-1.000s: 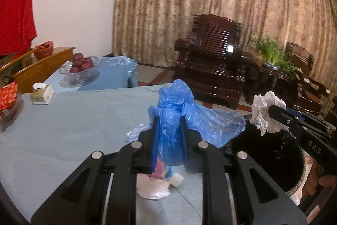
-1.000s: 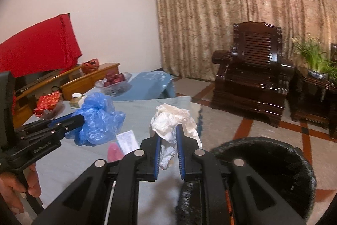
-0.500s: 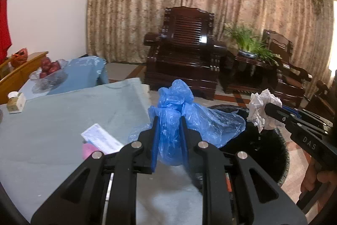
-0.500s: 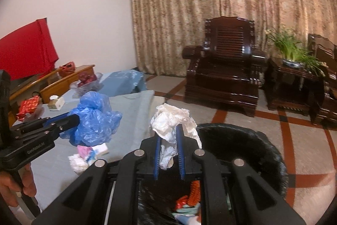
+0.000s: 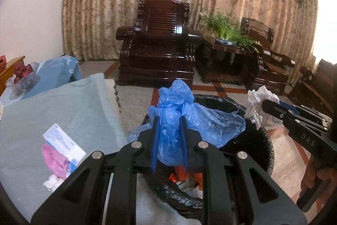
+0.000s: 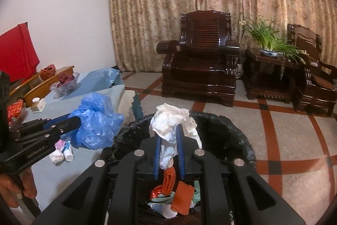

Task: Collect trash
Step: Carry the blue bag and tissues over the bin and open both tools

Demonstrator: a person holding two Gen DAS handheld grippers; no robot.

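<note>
Left wrist view: the left gripper [image 5: 168, 136] is seen clamped narrowly on a crumpled blue plastic bag [image 5: 183, 117], which is pinched between both blue pads. The bag is held above the near rim of a black-lined trash bin [image 5: 263, 140]. Red and orange scraps are visible at the bin's bottom, below the bag. To the left, a table covered in pale blue cloth [image 5: 63, 107] is seen; a white carton [image 5: 63, 141], a pink wrapper [image 5: 55, 158] and a small white wad lie close together near its edge. At the right, the right gripper [image 5: 264, 105] is seen from the side, with a crumpled white paper [image 5: 258, 102] at its tip, over the bin's far rim.

Right wrist view: the right gripper [image 6: 169, 147] is closed almost fully on the white paper [image 6: 172, 125], which is squeezed between the pads and hangs over the bin [image 6: 231, 130] opening. Orange and red litter [image 6: 174, 189] is seen inside the bin. At the left, the left gripper [image 6: 79, 120] with the blue bag [image 6: 94, 123] is held by a hand [image 6: 19, 185] beside the bin rim, over the table edge. Leftover scraps [image 6: 63, 151] lie on the cloth beneath it.
</note>
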